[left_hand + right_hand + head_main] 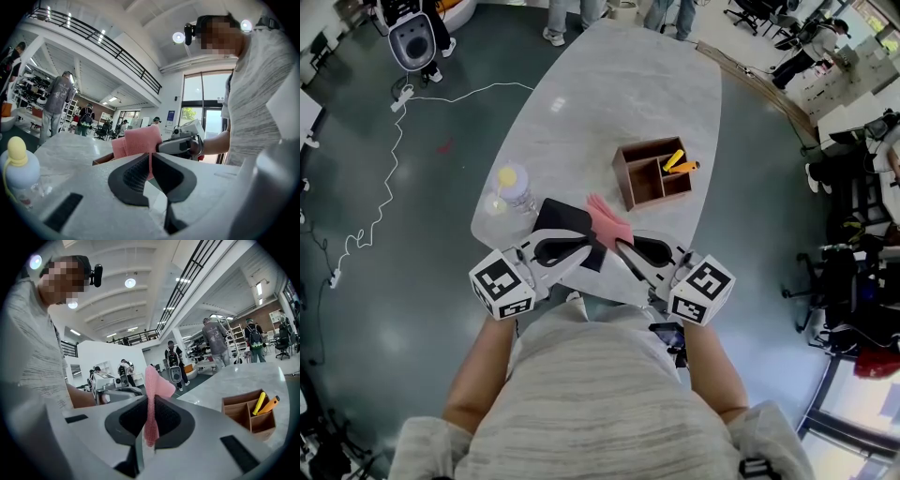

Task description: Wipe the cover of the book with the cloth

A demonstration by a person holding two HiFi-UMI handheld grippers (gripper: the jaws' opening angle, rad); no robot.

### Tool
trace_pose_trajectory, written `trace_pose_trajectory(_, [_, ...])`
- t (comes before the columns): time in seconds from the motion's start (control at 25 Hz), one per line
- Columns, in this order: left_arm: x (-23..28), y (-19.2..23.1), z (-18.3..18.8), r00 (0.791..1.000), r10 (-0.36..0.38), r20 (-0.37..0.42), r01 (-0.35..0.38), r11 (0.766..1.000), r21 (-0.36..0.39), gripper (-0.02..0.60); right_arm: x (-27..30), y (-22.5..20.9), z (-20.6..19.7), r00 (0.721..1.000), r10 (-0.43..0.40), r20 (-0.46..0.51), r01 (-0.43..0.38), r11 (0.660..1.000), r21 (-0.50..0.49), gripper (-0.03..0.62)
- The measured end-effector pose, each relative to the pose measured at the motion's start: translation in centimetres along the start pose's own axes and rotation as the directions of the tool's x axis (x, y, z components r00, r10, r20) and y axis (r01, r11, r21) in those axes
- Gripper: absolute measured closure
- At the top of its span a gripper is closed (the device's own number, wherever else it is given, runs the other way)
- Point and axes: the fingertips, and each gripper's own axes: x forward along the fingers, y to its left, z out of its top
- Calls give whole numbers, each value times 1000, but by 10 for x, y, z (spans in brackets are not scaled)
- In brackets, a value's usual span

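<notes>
**Two grippers pinching one pink cloth over the book**

Two grippers are working close together at the near edge of the marble table (609,94). At the far left of the group, a clear bottle with a yellow cap (514,184) is standing just beside the black book (555,216), which is lying flat on the table.

The left gripper (581,248) is reaching over the near part of the book, with its jaws closed on an edge of the pink cloth (605,223). Only a thin fold of fabric is sitting between the pads. The cloth is bunching upward between the two tools, over or just past the book's right edge. Whether it is touching the cover cannot be told.

The right gripper (623,248) is facing the left one and is likewise clamping down on the cloth, with a narrow strip hanging through its jaws. Farther right and beyond, a wooden organizer (652,173) is holding yellow and orange markers (680,162), well apart from the work.

By my reading, wiping is not yet under way.

- **Cloth slipping:** both grips are shallow, so pulling the tools apart could tug the cloth out of one jaw.
- **Book sliding:** nothing is pinning the book, so a firm wipe could push it into the bottle or off the near edge.
- **Scraping the cover:** hard jaw tips dragging below the cloth could scrape it.
</notes>
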Motion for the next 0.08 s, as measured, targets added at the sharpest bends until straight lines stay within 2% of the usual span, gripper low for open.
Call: trace_pose_trajectory(0.08, [1, 1, -1, 1000, 2, -1, -2, 1000, -7, 551, 0, -1, -1, 1000, 0, -5, 0, 1000, 4, 563])
